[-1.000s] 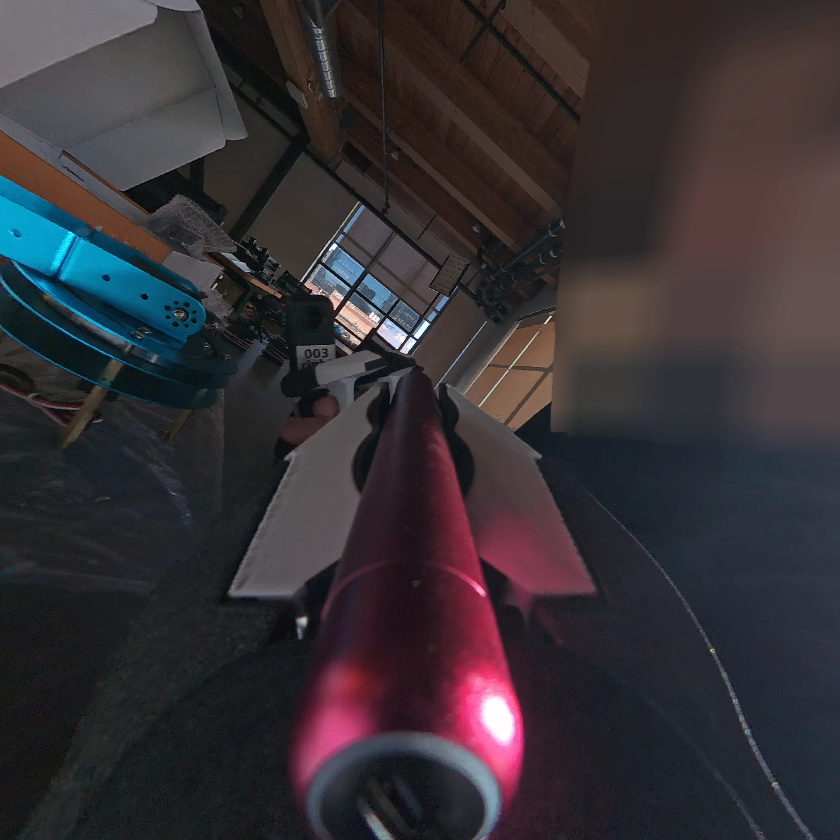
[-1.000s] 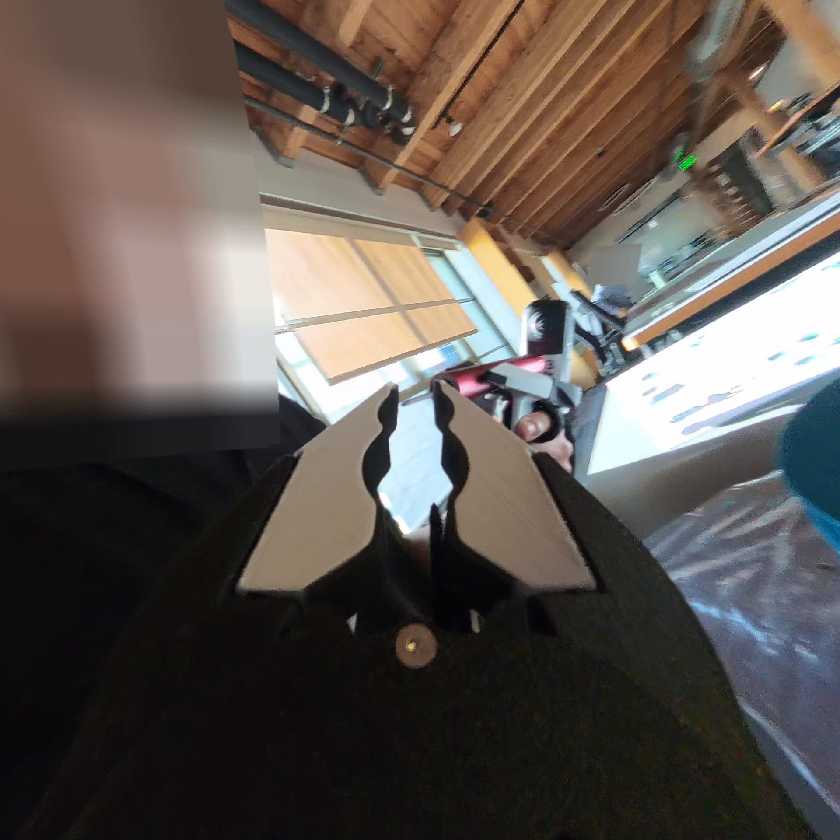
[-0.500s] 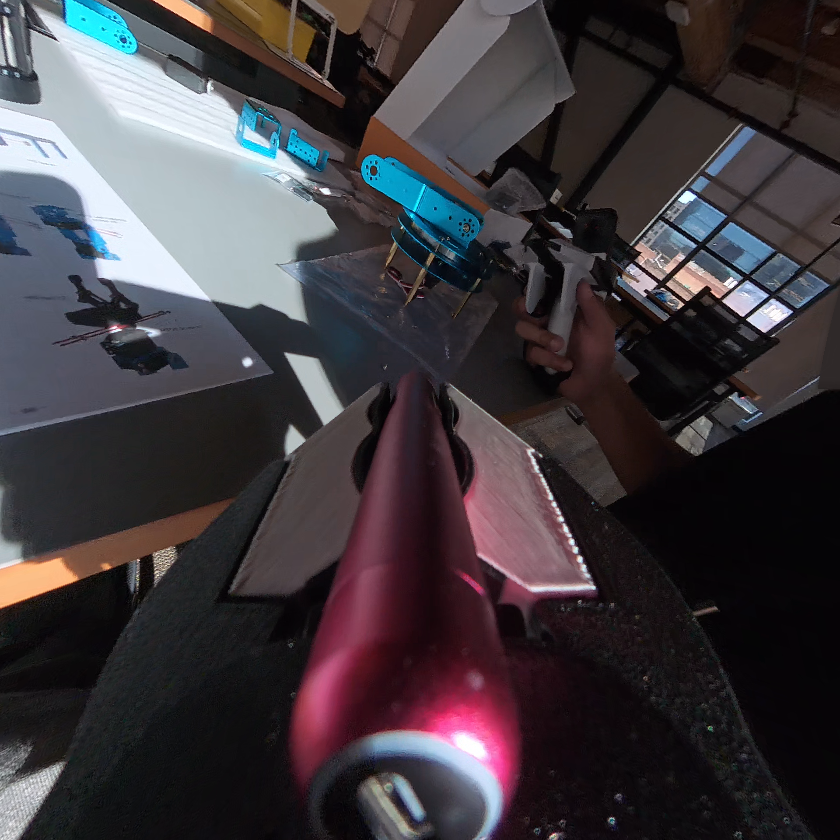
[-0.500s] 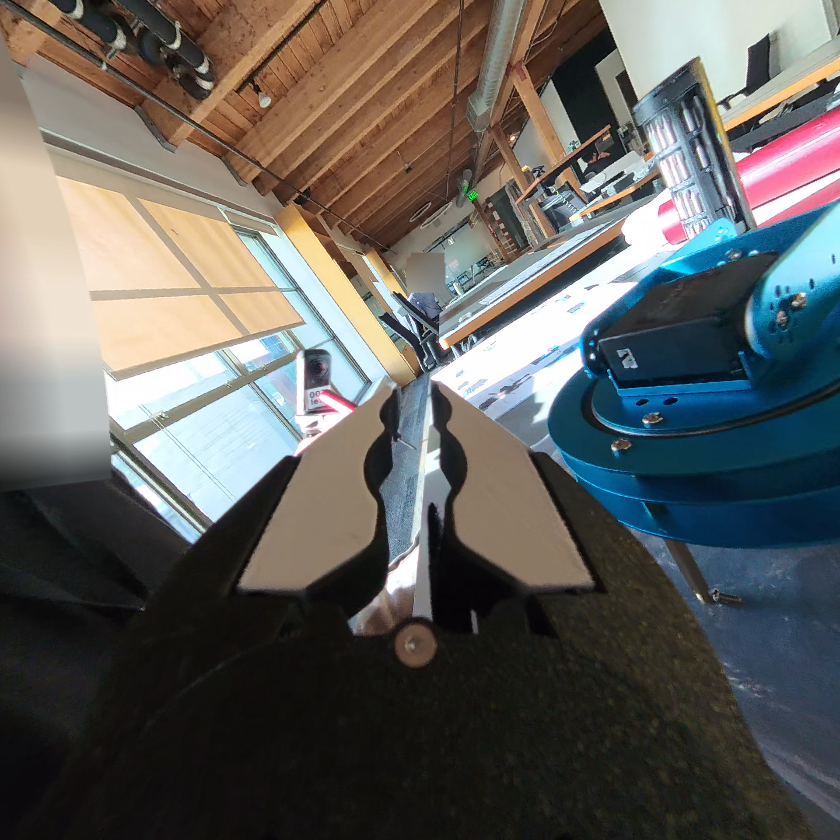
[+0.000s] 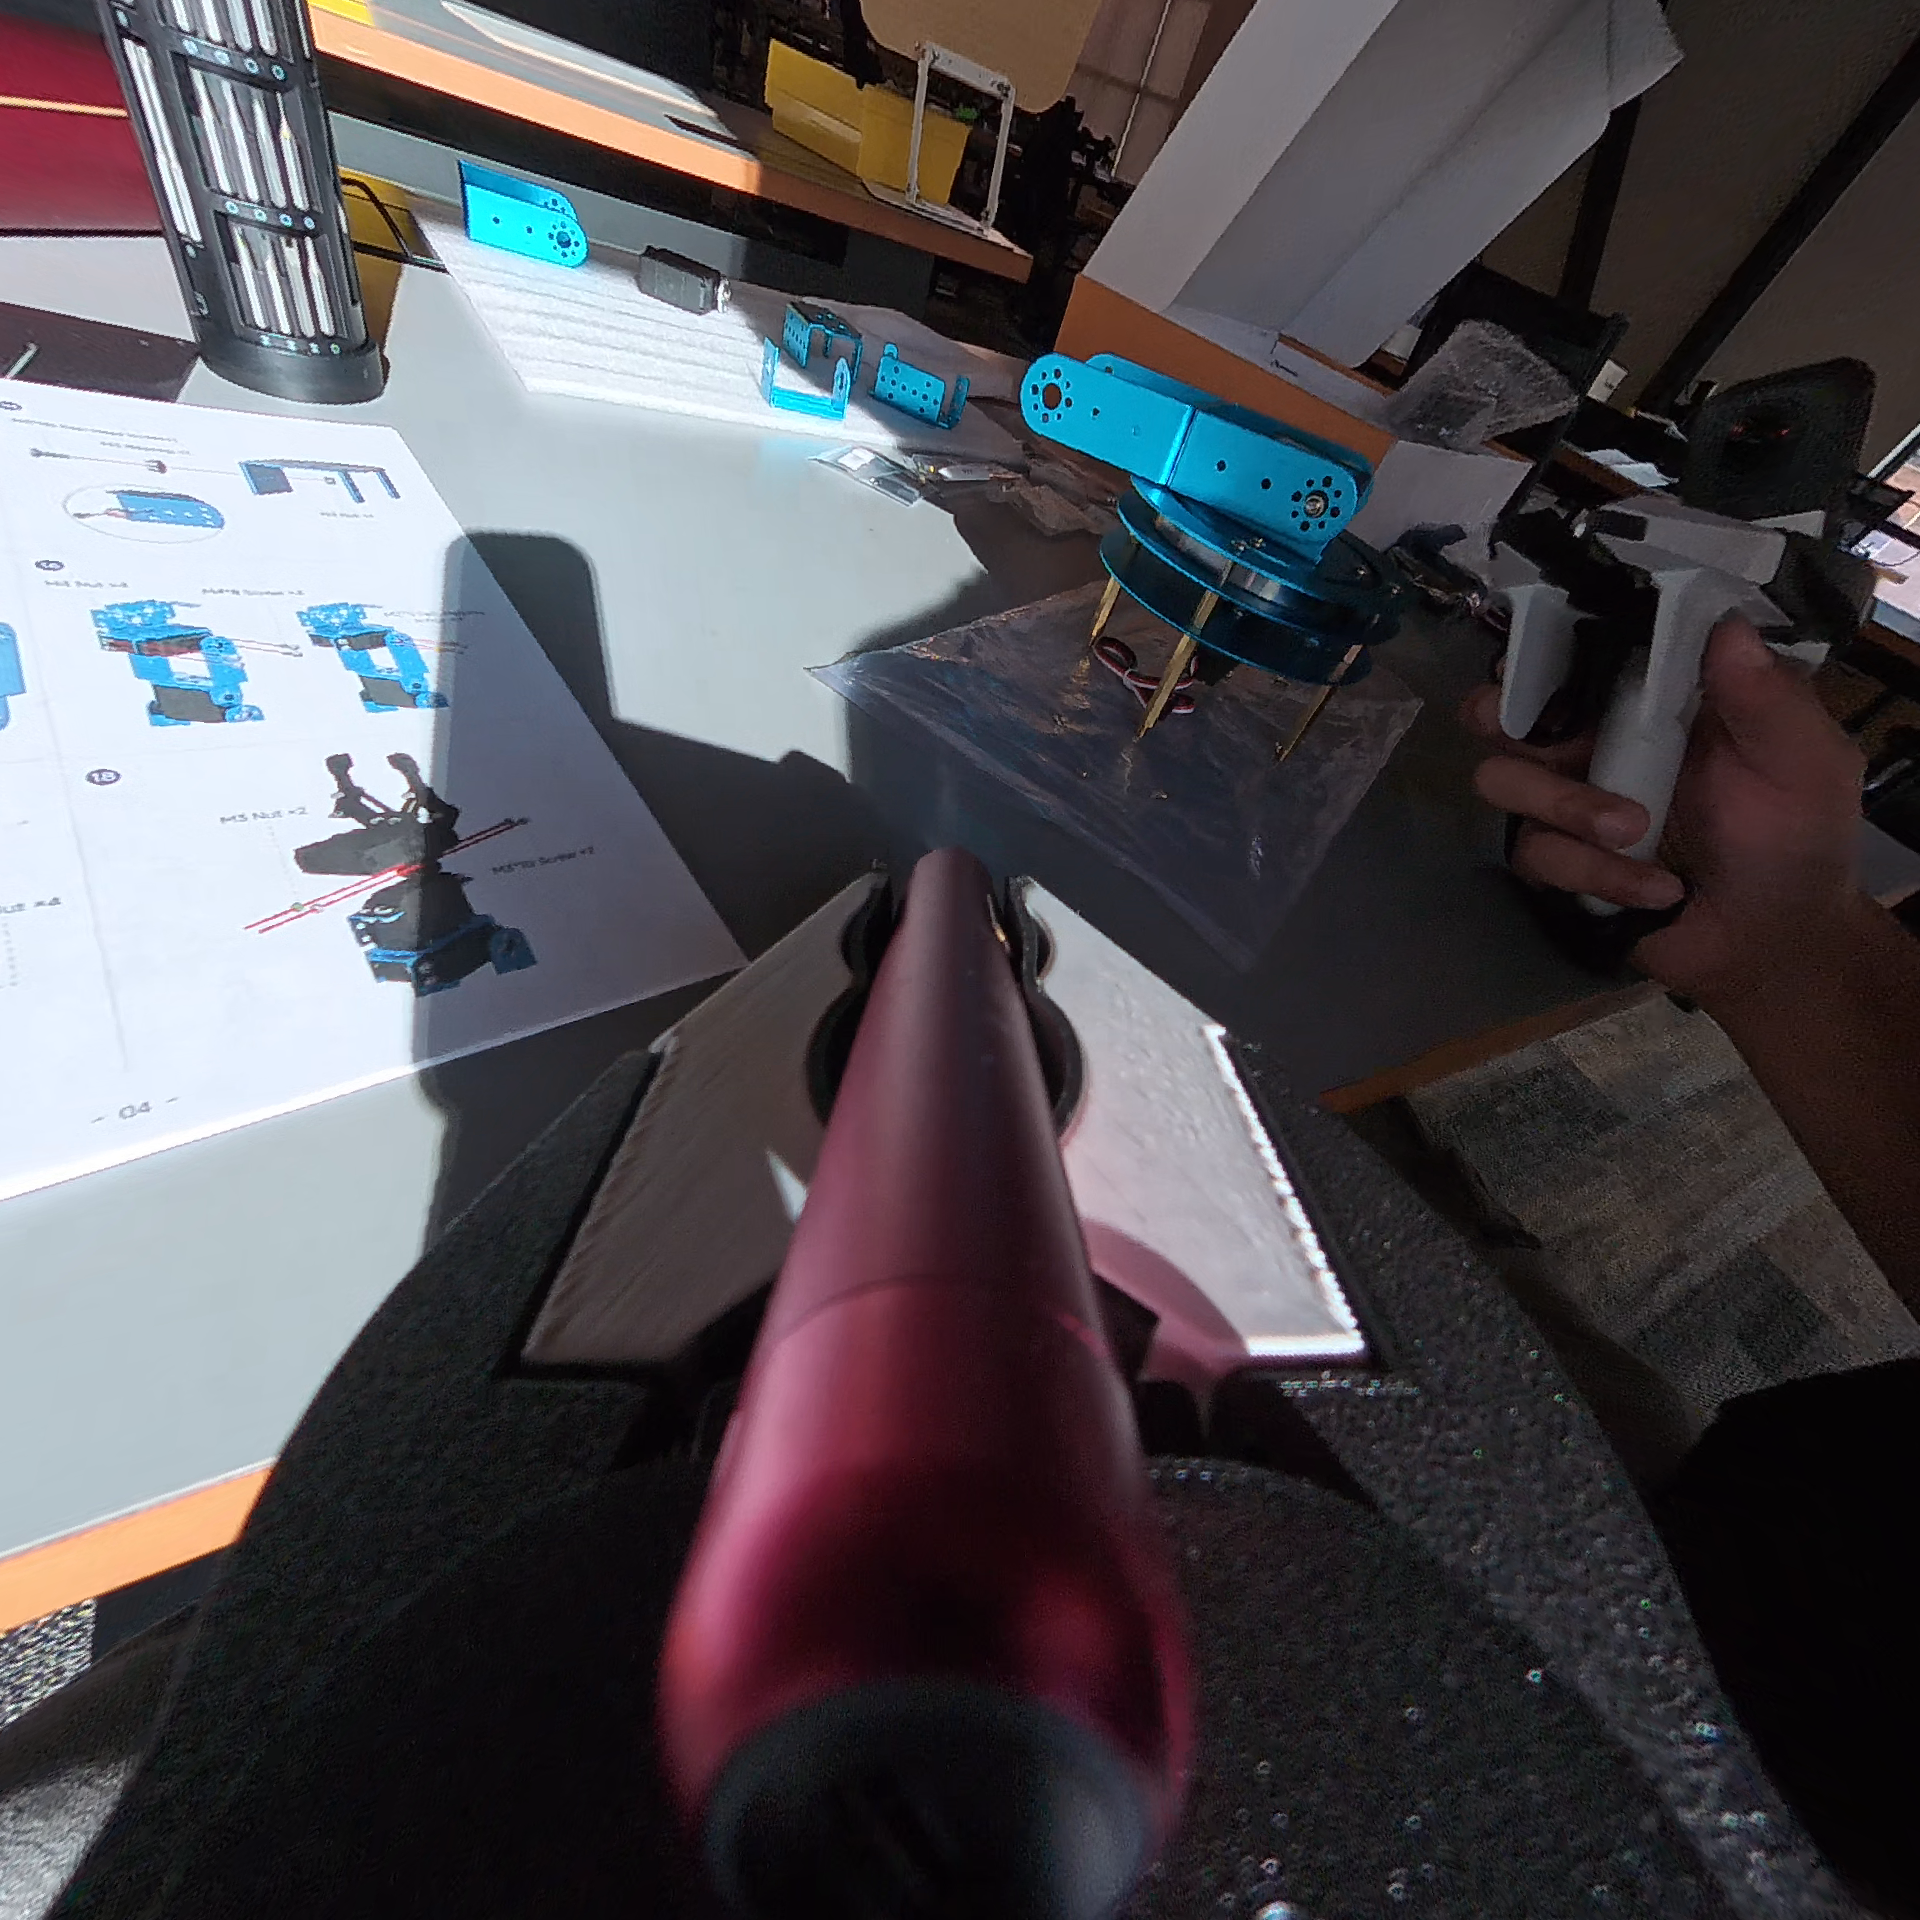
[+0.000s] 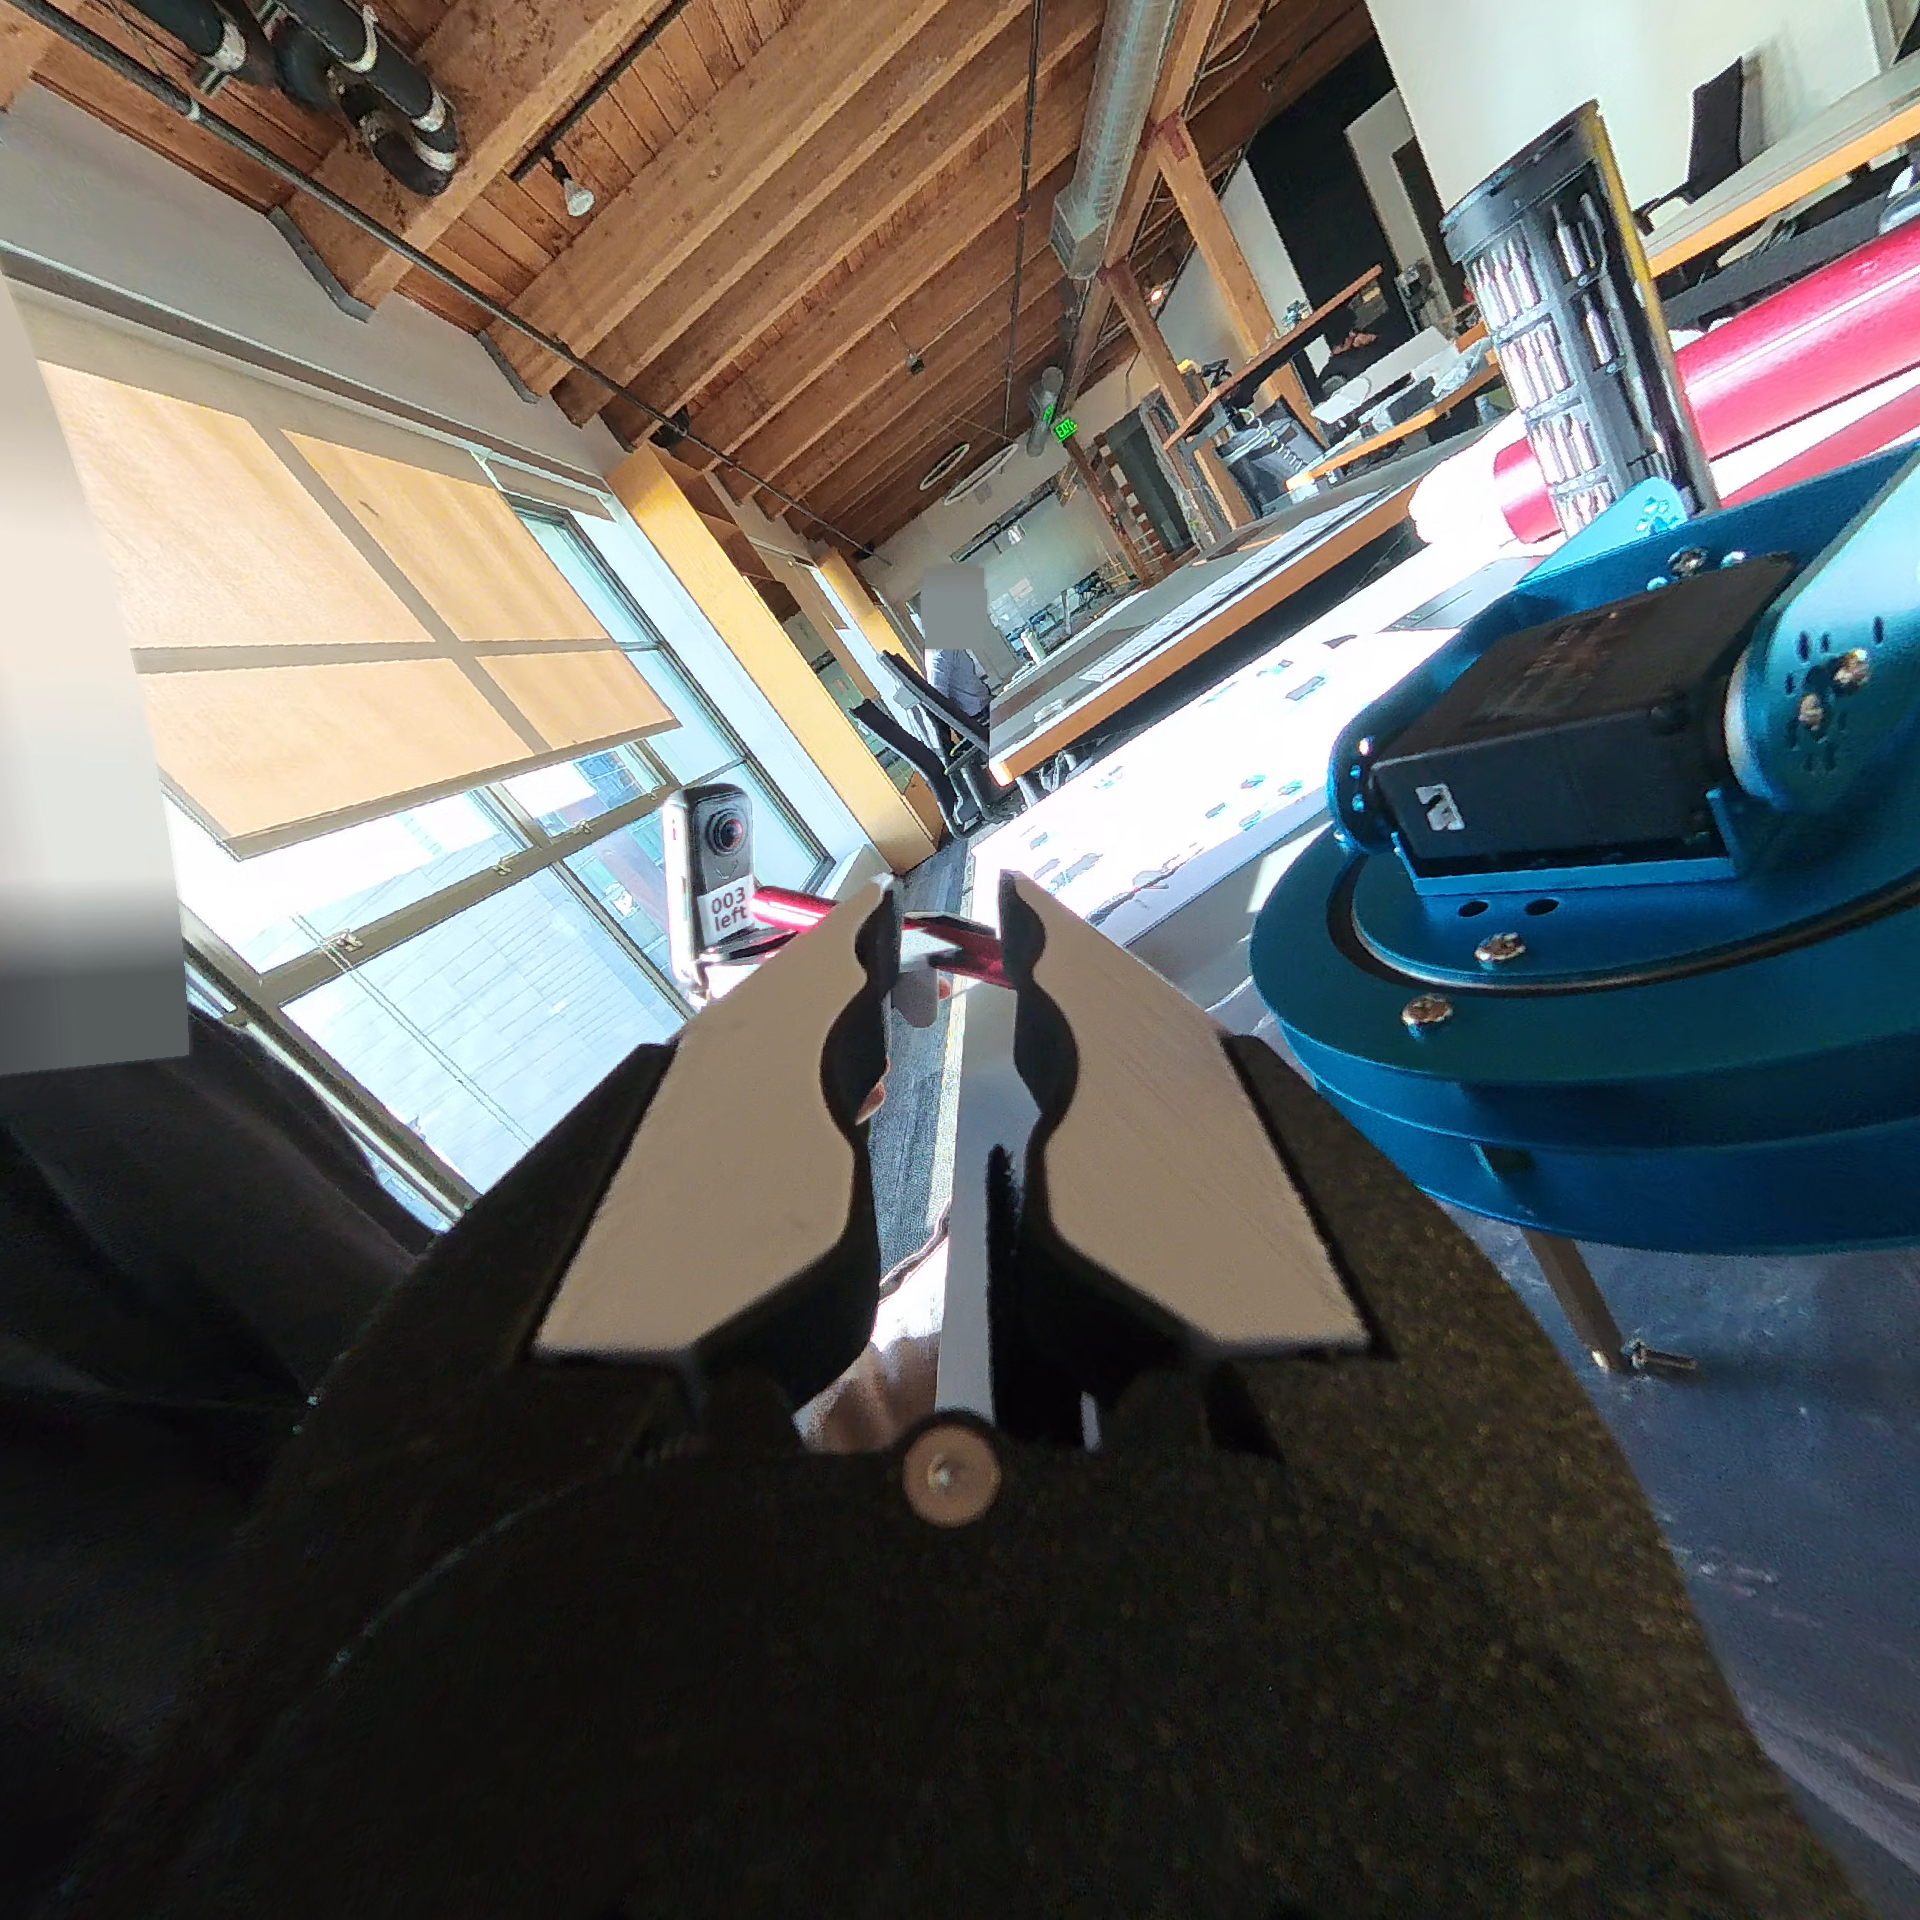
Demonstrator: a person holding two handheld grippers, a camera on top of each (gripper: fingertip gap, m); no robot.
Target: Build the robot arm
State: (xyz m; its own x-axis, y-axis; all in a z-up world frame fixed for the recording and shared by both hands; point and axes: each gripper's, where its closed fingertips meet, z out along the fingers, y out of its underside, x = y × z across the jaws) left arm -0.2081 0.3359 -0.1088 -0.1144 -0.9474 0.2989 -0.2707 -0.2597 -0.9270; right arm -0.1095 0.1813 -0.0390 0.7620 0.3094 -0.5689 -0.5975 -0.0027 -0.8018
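My left gripper is shut on a dark red metal tool handle that runs forward between its fingers, held above the near table edge. A blue metal turntable base with a servo and bracket stands on brass legs on a clear plastic bag, ahead and to the right. My right gripper is empty with a narrow gap between its jaws, just left of the blue base. A hand holds it to the right of the base in the left wrist view. The left gripper shows far off in the right wrist view.
A printed instruction sheet lies on the grey table at left. A black bit-holder tower stands at the far left. Loose blue brackets, a small servo and a white box sit at the back. The orange table edge is near. Left tips to right tips: about 20 cm.
The left view swung down from the ceiling onto the table, still gripping the red tool. The right view swung toward the blue base. Both grips look unchanged.
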